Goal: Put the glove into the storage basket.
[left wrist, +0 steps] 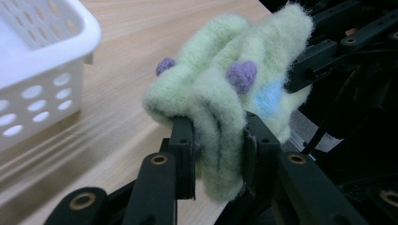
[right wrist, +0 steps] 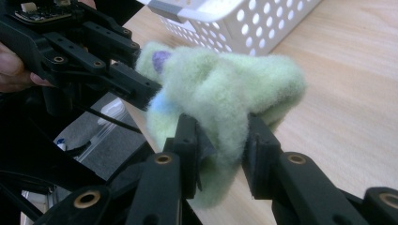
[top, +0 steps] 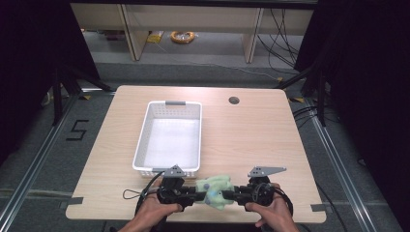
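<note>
Both tongs [top: 215,195] clamped on fuzzy green sock [top: 216,186]

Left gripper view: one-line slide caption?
Left gripper clamps a fuzzy green cloth beside the white basket; right gripper grips its far edge.

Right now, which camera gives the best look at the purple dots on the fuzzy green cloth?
The left gripper view: two purple dots face the camera on the fuzzy green cloth. The right gripper view catches one dot, half hidden. In the high view the cloth is too small to make them out.
</note>
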